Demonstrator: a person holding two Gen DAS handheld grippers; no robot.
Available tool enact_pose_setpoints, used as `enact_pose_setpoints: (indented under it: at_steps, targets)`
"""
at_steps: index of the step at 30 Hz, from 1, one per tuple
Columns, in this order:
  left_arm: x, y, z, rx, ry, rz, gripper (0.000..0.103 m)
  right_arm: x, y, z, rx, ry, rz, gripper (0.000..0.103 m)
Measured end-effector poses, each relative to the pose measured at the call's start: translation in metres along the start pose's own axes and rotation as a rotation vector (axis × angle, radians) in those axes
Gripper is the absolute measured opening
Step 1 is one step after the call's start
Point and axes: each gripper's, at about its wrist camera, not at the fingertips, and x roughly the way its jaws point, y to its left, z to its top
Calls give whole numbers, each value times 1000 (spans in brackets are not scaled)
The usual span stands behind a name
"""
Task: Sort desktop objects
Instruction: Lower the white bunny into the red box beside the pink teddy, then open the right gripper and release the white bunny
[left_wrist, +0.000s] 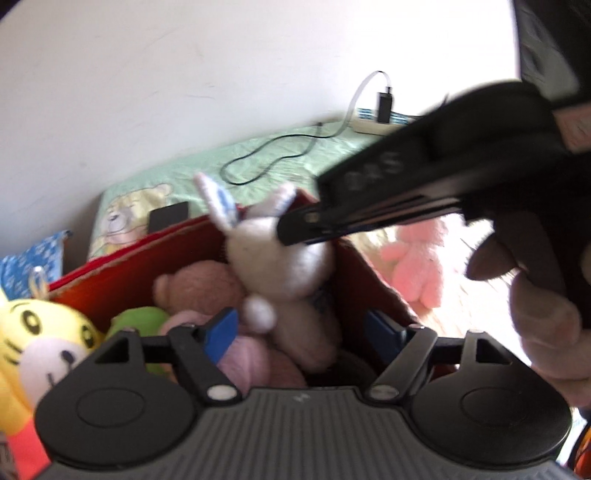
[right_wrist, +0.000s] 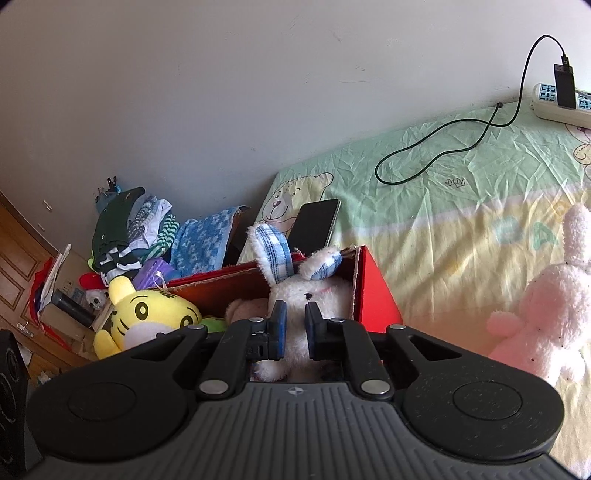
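Right gripper (right_wrist: 294, 325) is pinched on the white rabbit (right_wrist: 306, 295), blue pads nearly together with the plush squeezed between them. The rabbit hangs over the red box (right_wrist: 373, 291), checked ears up, body partly inside the box.

Left gripper (left_wrist: 306, 332) has its jaws spread wide, nothing pressed by either pad; the rabbit's lower body sits between them, contact unclear due to blur.

In the box: brown bear (left_wrist: 199, 288), green plush (left_wrist: 142, 319) and pink plush (left_wrist: 251, 358). Yellow tiger (right_wrist: 147, 317) leans at the box's left edge. Pink rabbit (right_wrist: 546, 314) lies on the green sheet (right_wrist: 443, 192), right of the box, apart from it. Phone (right_wrist: 316, 225) lies behind the box.
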Motion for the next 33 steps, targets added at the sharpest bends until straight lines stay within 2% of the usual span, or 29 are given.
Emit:
enact_pose_setpoints:
  at_steps: [5,9,14,17,25,30,33]
  targets:
    - [-2,12,6,-61,37,58,81,-9,1,-5,7,-20,-19,19]
    - [-5,18,7,-95,73,88,76,-11,2,-13,-8,-19,-56,19]
    - [-13,22,9,-146,79,116,76,-18,7,-19,-48,-34,-76,22]
    - [-20,25,11,-178,79,158,79,-20,9,-21,-70,-28,-85,23]
    - [-32,22,13,-257,103,256,79,-32,7,-27,-94,-9,-55,23]
    - [-33,17,10,-289,124,325,80,-39,10,-29,-108,17,-38,30]
    - [-33,15,8,-310,138,352,80,-43,9,-30,-115,28,-29,31]
